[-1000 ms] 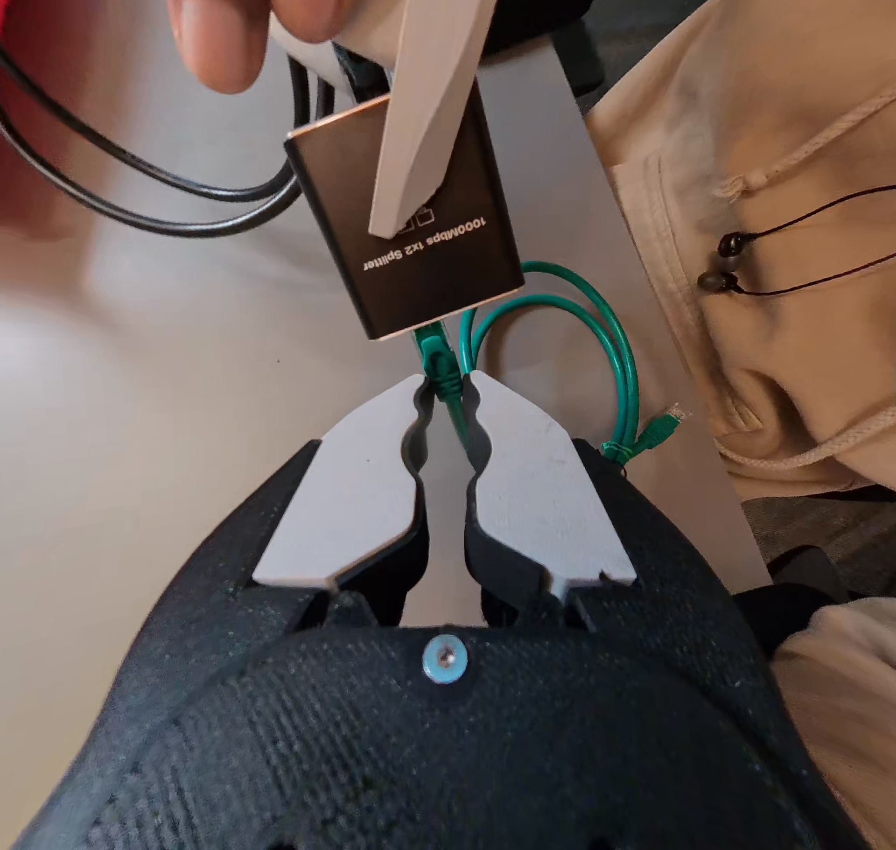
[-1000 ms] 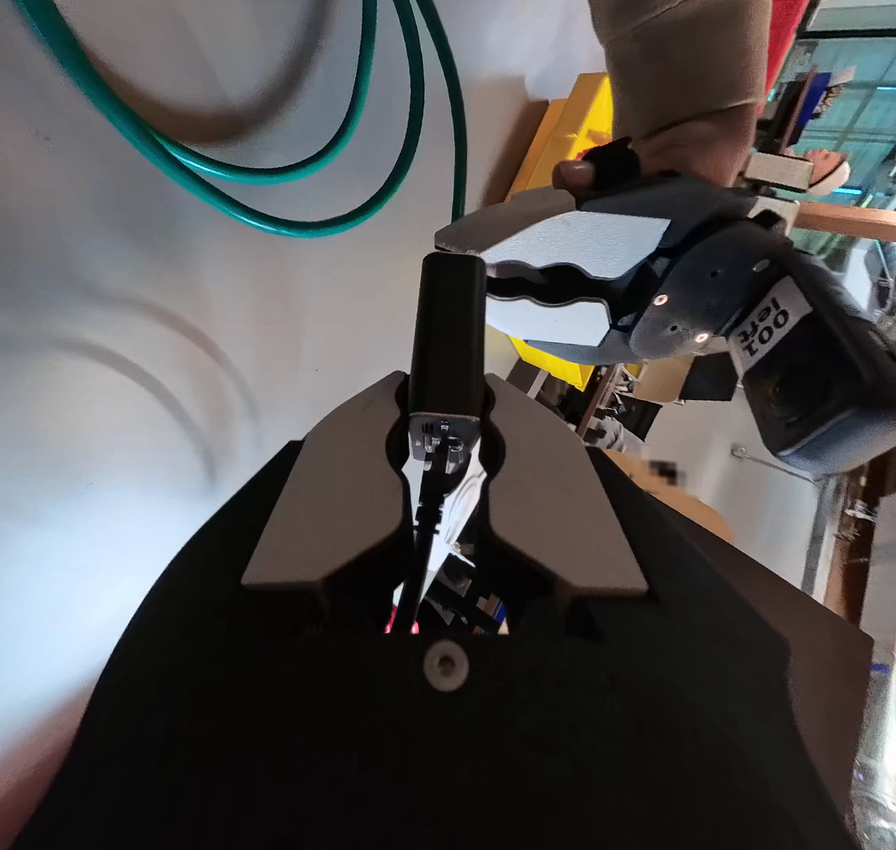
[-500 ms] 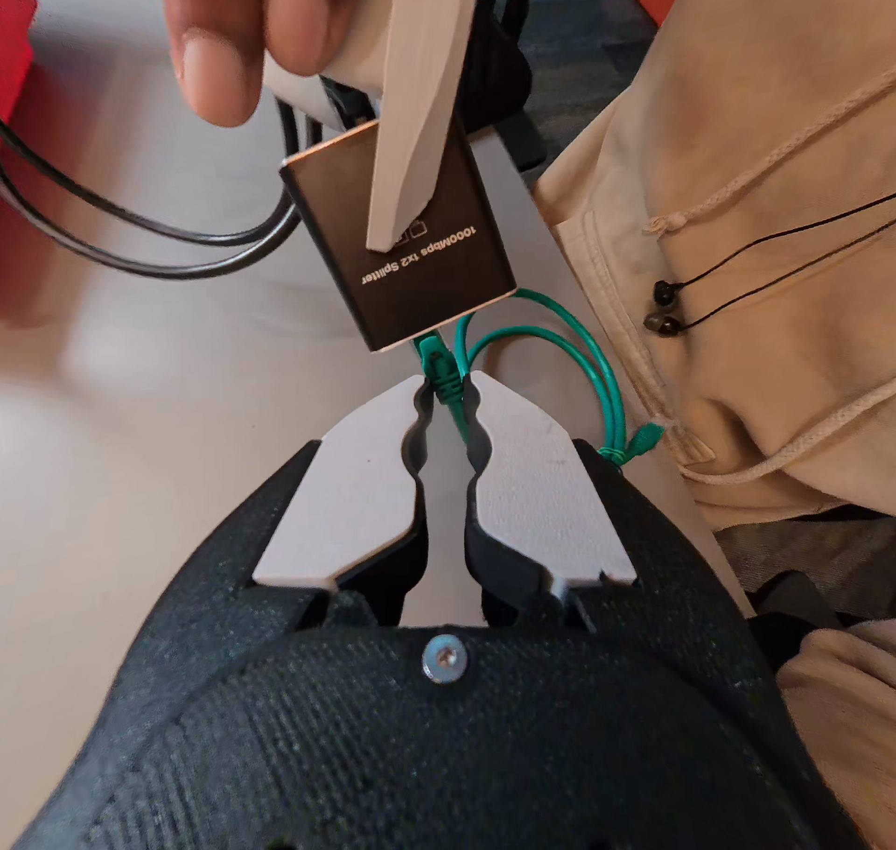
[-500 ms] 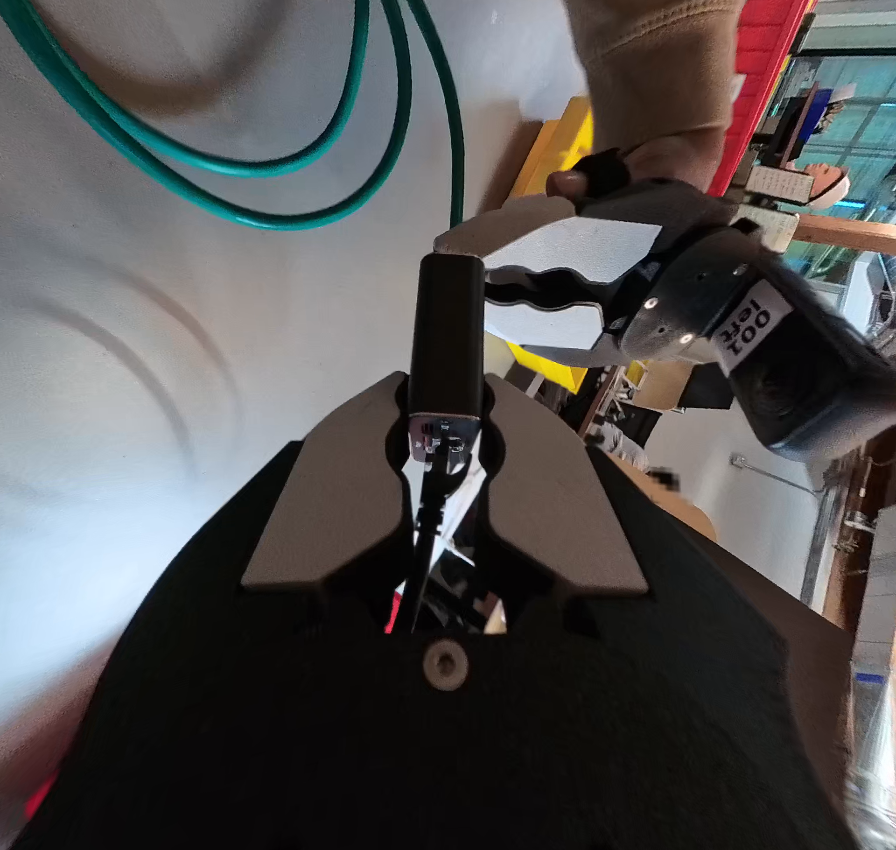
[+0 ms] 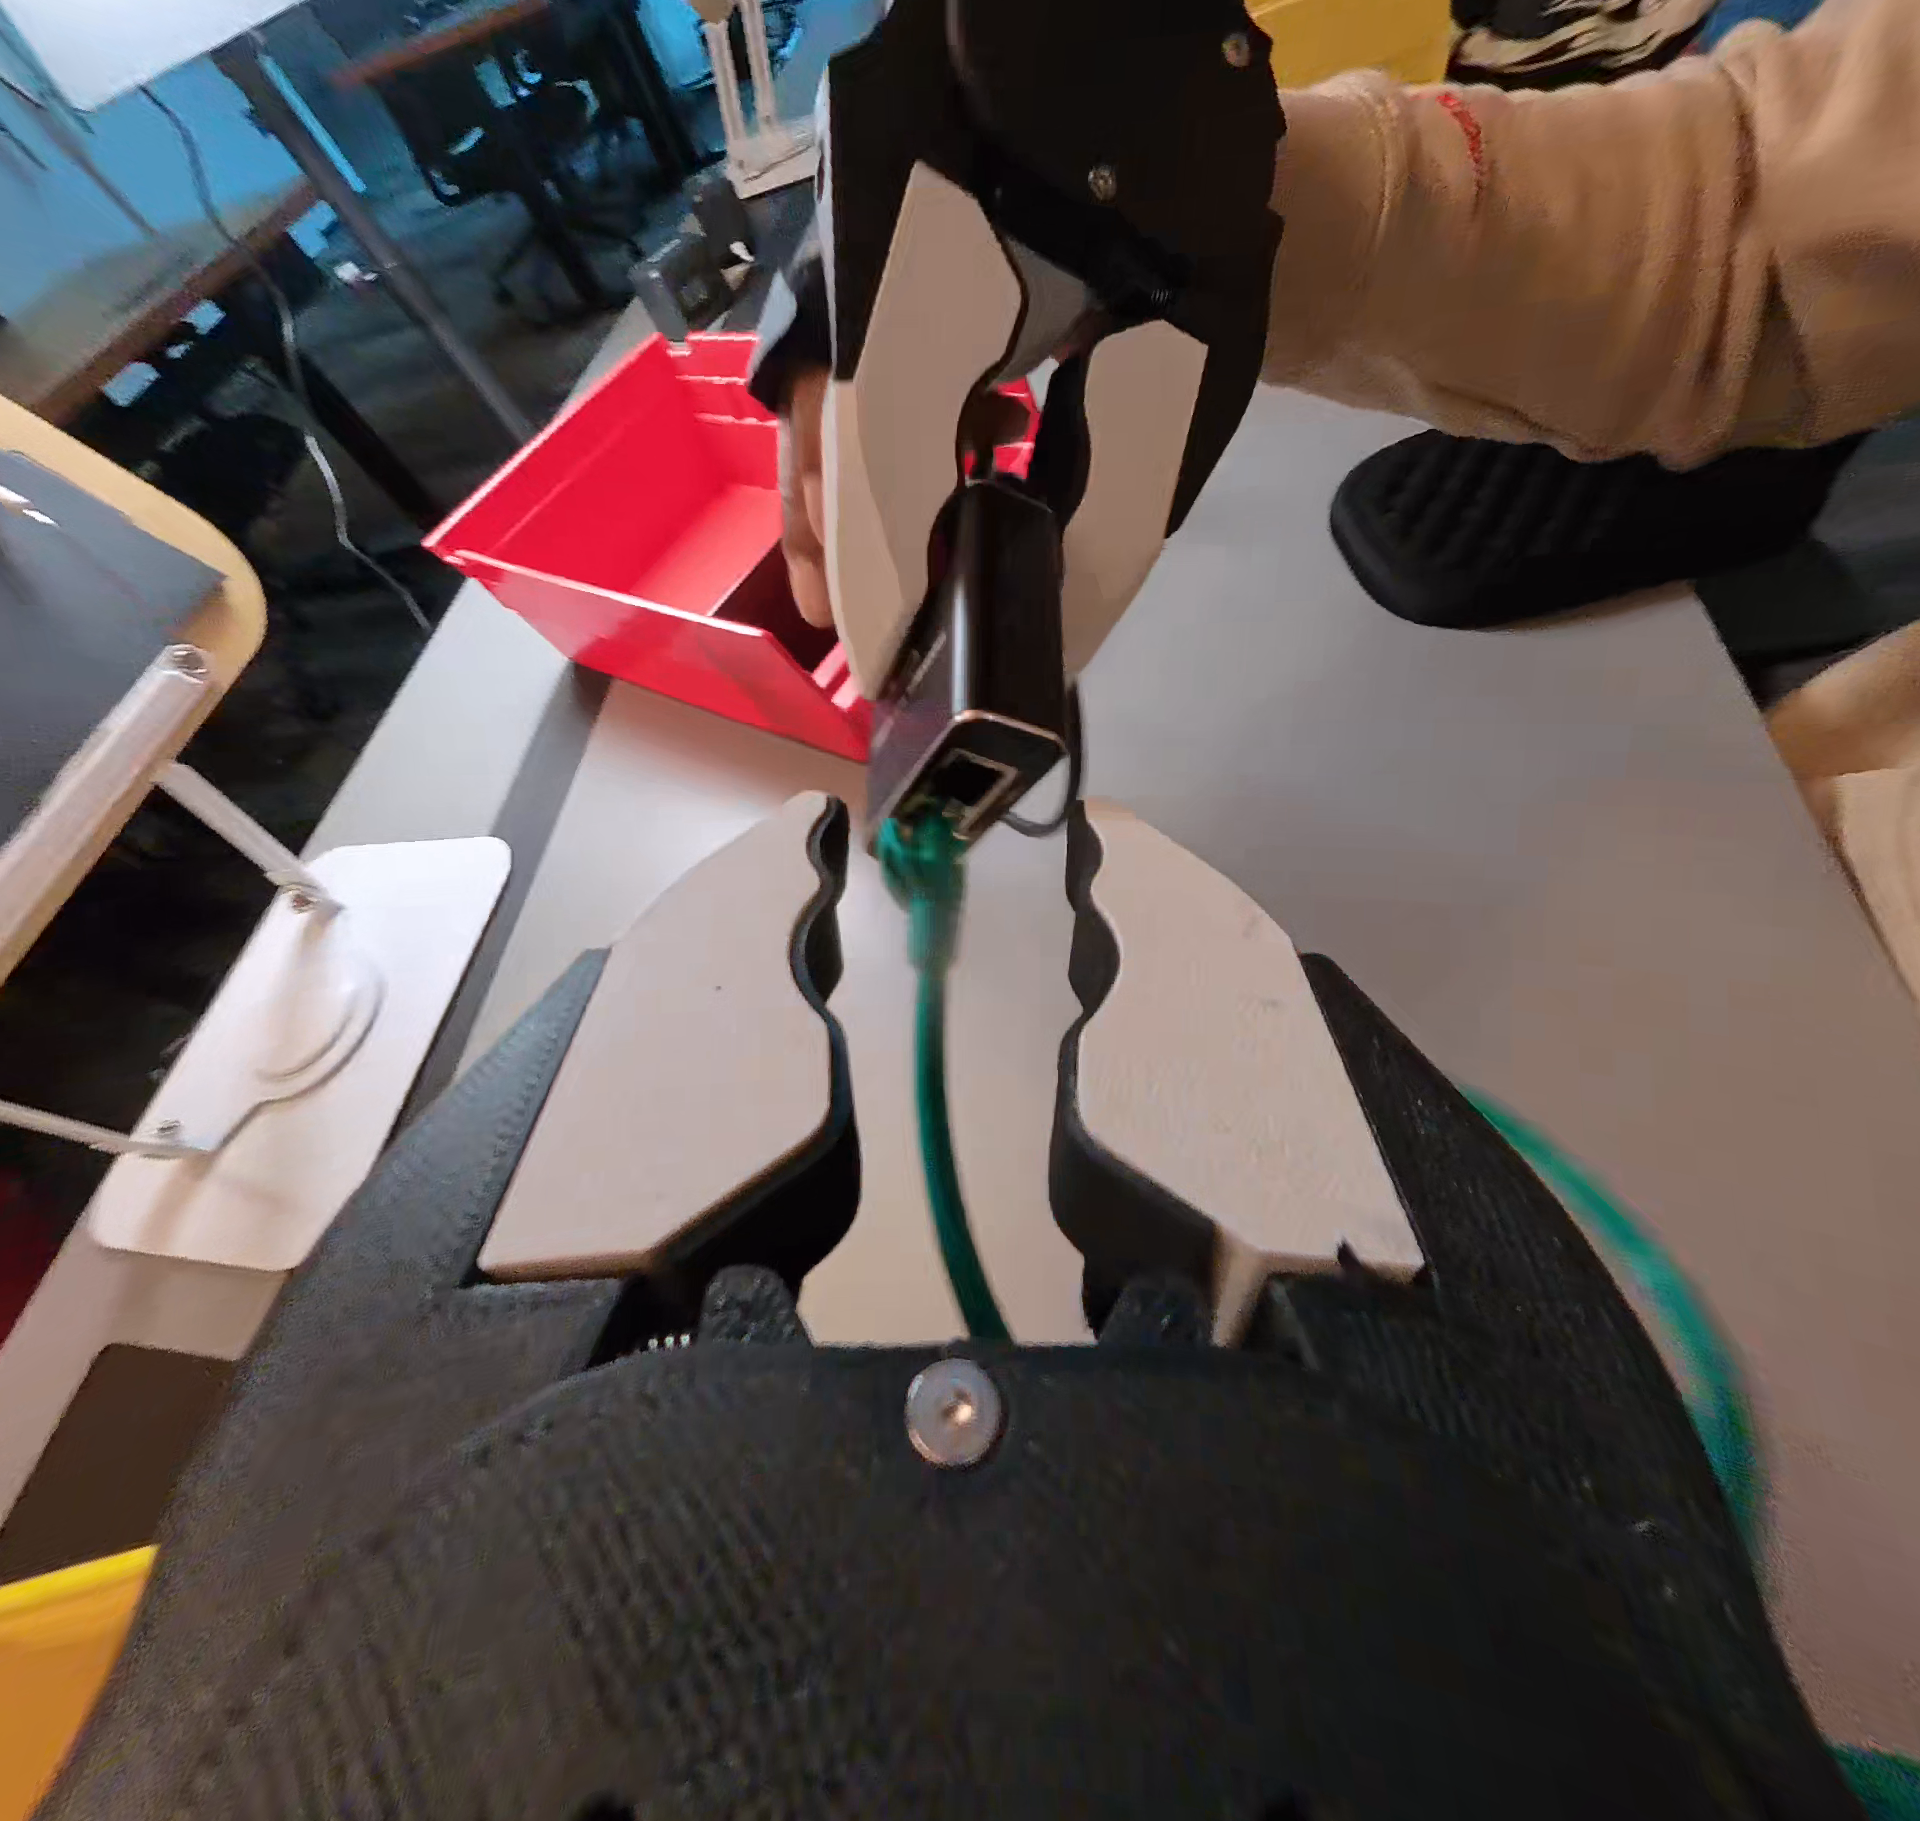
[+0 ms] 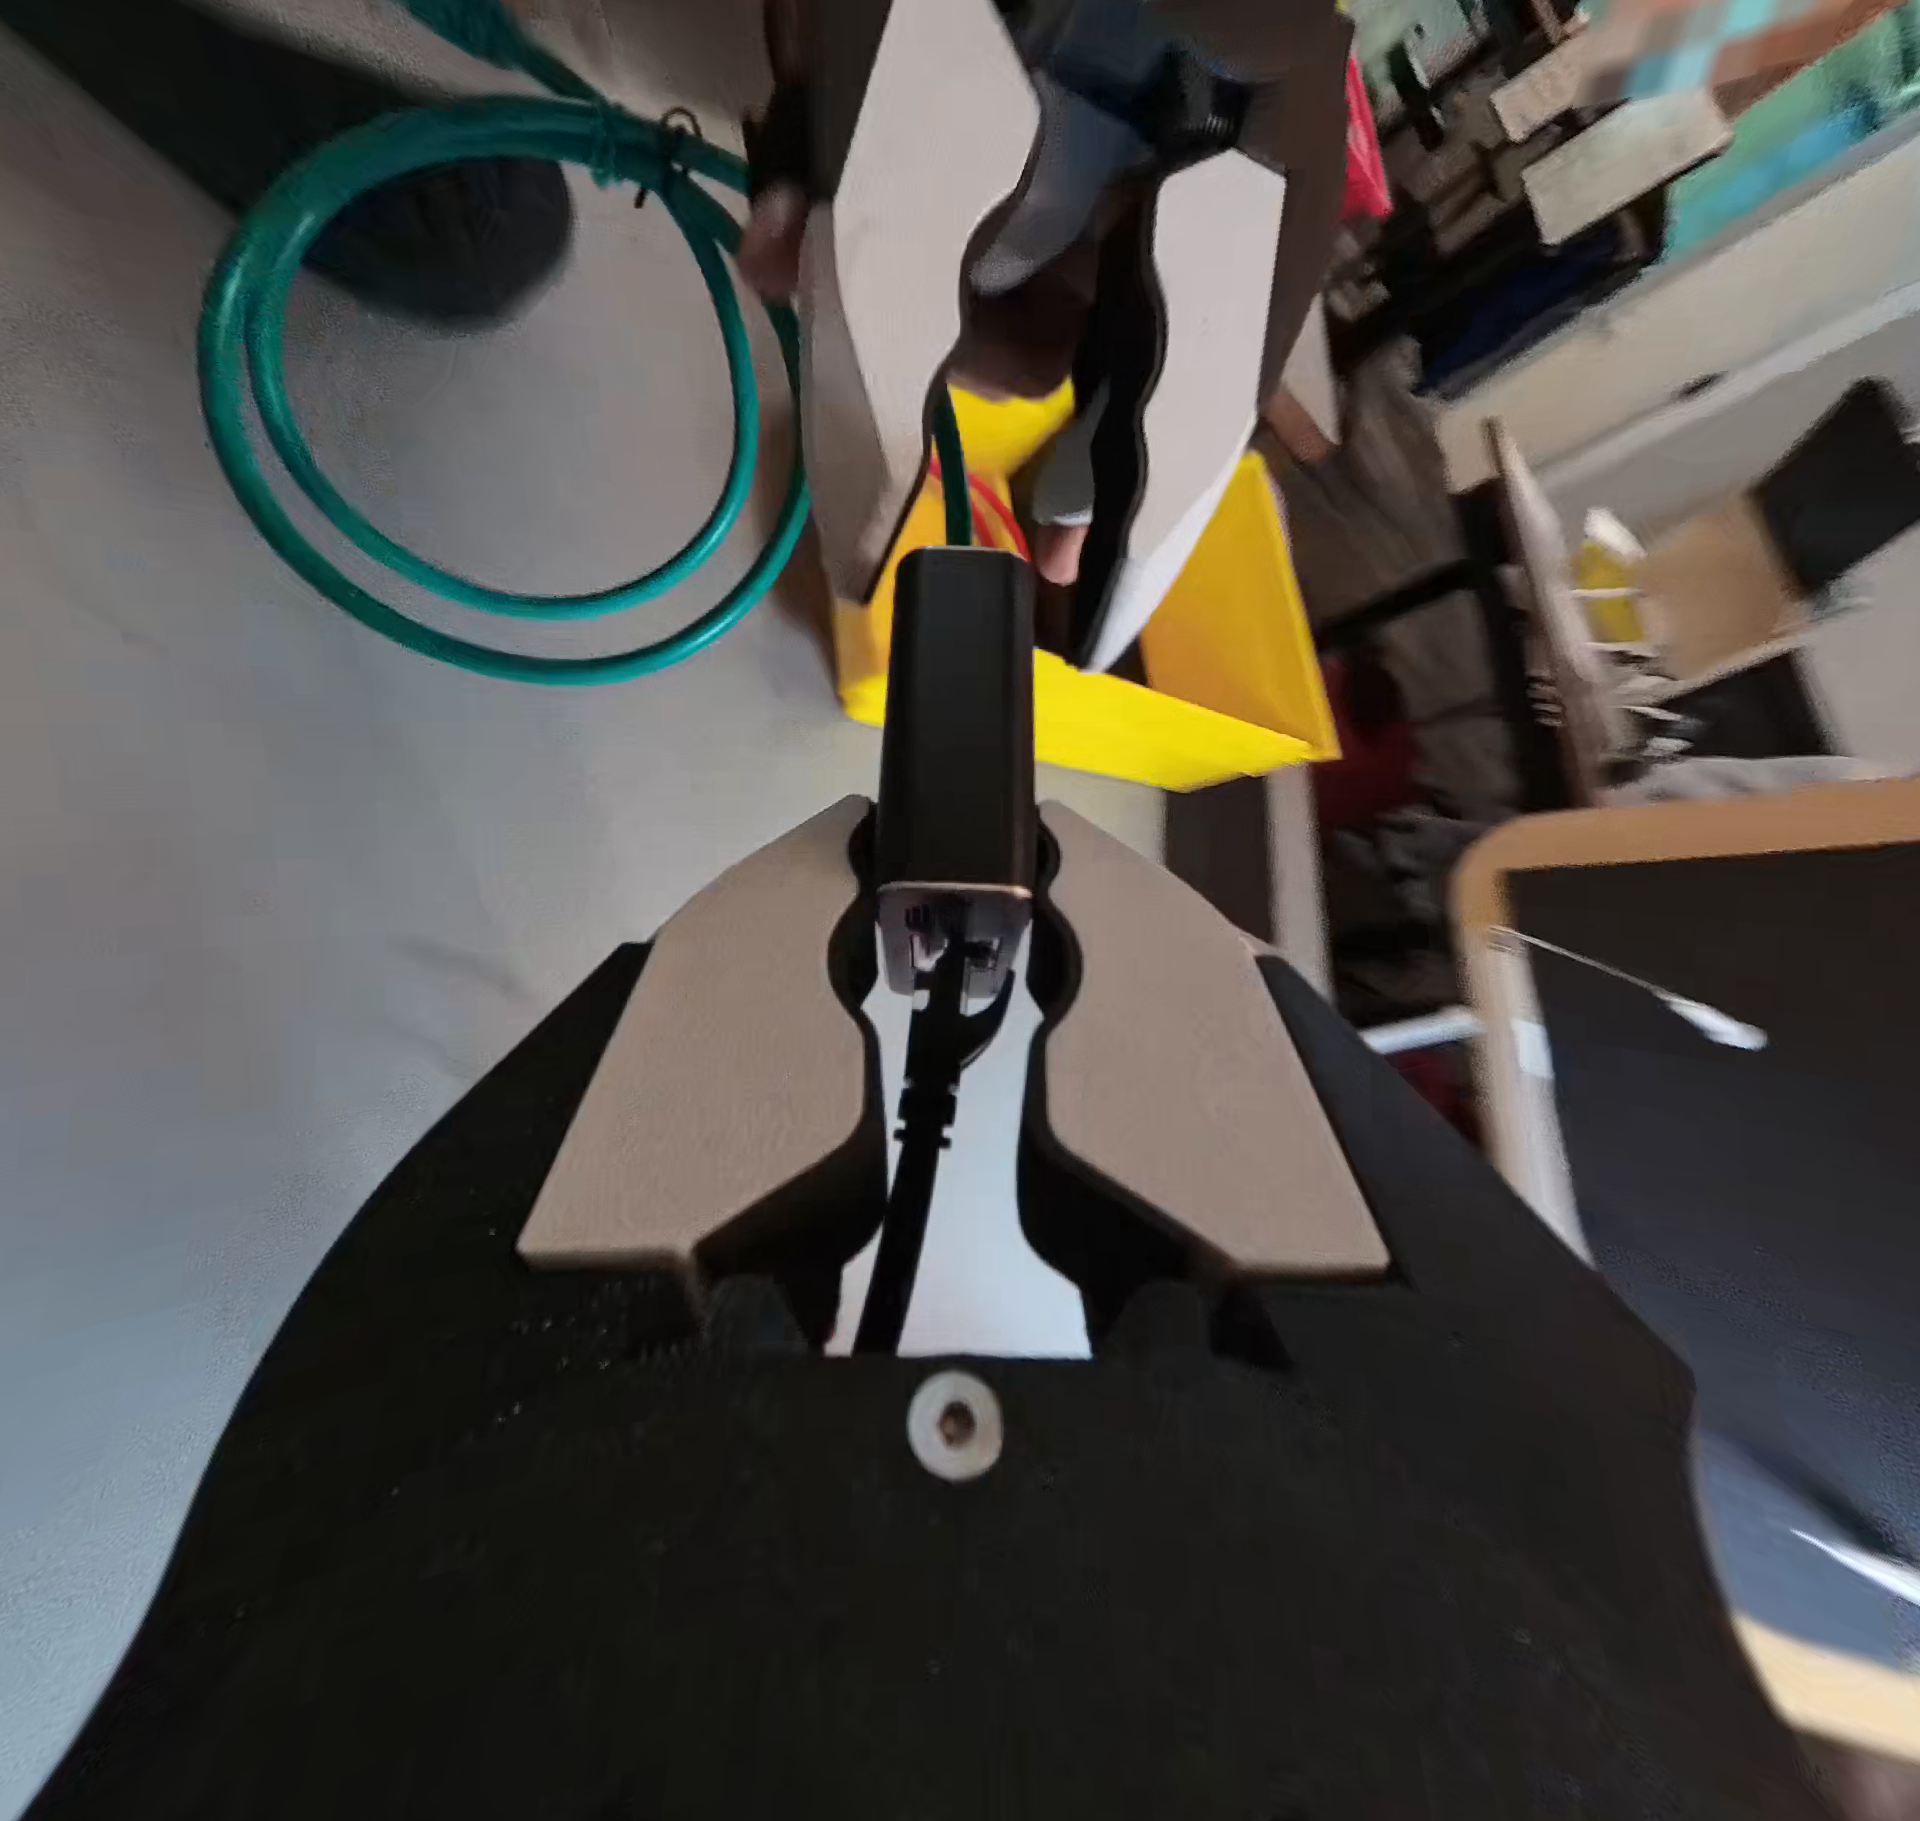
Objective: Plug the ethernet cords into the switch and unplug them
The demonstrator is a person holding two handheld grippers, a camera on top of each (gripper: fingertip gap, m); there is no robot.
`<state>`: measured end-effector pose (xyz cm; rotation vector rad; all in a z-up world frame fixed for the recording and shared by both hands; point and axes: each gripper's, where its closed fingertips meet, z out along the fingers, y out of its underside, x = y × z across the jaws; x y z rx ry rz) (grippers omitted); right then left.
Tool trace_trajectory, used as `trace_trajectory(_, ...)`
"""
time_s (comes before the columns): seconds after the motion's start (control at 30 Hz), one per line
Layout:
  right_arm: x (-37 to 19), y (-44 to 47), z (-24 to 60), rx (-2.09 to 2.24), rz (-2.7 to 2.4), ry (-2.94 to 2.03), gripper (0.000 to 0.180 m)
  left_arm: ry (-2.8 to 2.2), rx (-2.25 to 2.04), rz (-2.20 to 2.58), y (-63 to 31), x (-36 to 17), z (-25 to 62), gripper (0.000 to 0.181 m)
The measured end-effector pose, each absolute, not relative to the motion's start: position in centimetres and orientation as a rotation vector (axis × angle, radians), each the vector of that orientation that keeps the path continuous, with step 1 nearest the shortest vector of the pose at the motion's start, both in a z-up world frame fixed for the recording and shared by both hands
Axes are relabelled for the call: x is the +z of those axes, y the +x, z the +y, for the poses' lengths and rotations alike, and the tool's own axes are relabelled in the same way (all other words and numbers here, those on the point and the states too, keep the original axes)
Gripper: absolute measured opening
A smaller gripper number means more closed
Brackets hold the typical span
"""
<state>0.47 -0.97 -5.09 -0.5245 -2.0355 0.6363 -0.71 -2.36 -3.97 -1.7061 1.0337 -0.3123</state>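
The black switch (image 5: 987, 618) is held off the table (image 5: 1455, 836) by my right gripper (image 5: 971, 675), which reaches in from above and is shut on it. The green ethernet cord (image 5: 935, 1075) runs between my left gripper's fingers (image 5: 686, 1075), and its plug (image 5: 914, 862) sits in the switch's end face beside an empty port. My left gripper (image 5: 951, 815) is open, with both fingers clear of the cord. In the right wrist view my right gripper (image 6: 956, 836) clamps the switch (image 6: 956, 691). A black cable (image 6: 920, 1127) is plugged into its near end. The left gripper (image 6: 982, 618) stands open beyond it.
A red bin (image 5: 644, 545) sits on the table behind the switch. A yellow bin (image 6: 1195, 711) lies beyond it in the right wrist view. The green cord's coil (image 6: 499, 618) hangs to the left. A monitor stand base (image 5: 312, 1044) and a monitor (image 6: 1714, 1096) stand at the table's side.
My left gripper has opened and let go of the green plug, which stays in the switch. Both grippers have swung round, so the switch now points end-on at the left camera.
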Motion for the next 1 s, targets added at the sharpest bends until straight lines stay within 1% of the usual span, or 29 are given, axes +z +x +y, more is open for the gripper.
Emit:
trace_trajectory(0.07, -5.4, 0.2, -2.1, 0.855, -2.045, -0.571, 0.025, -1.721, -0.283, 1.056, -0.7, -4.3, -2.5, 0.039)
trace_trajectory(0.2, -7.1, -0.1, -2.9, 1.053, -2.057, -0.627, 0.025, -1.756, -0.299, 1.119, 0.1, -5.4, -3.0, 0.033)
trace_trajectory(0.27, -7.8, -0.1, -2.8, 1.056, -2.076, -0.649, 0.025, -1.775, -0.304, 1.144, 0.2, -6.2, -2.9, 0.033)
trace_trajectory(0.33, -8.1, 0.1, -2.6, 1.04, -2.087, -0.657, 0.025, -1.779, -0.332, 1.16, 0.7, -6.8, -2.9, 0.027)
trace_trajectory(0.43, -8.1, 0.6, -2.1, 1.014, -2.088, -0.695, 0.025, -1.782, -0.346, 1.128, 1.2, -7.0, -2.3, 0.026)
trace_trajectory(0.57, -6.7, 0.6, -0.9, 0.965, -2.021, -0.754, 0.028, -1.78, -0.387, 1.006, 1.2, -5.9, -1.5, 0.025)
trace_trajectory(0.63, -5.1, 0.3, -0.1, 0.918, -1.93, -0.779, 0.032, -1.777, -0.428, 0.939, 0.5, -5.4, -1.1, 0.025)
trace_trajectory(0.77, 0.6, 0.6, 0.6, 0.98, -1.635, -0.798, 0.028, -1.757, -0.552, 0.775, -2.0, -4.2, -0.5, 0.025)
trace_trajectory(0.83, 2.1, 1.0, -0.3, 1.086, -1.585, -0.804, 0.026, -1.734, -0.605, 0.695, -3.4, -3.4, -0.3, 0.025)
trace_trajectory(1.0, -0.3, -0.7, -2.8, 1.207, -1.691, -0.973, 0.024, -1.671, -0.592, 0.582, -6.4, -1.7, -0.2, 0.025)
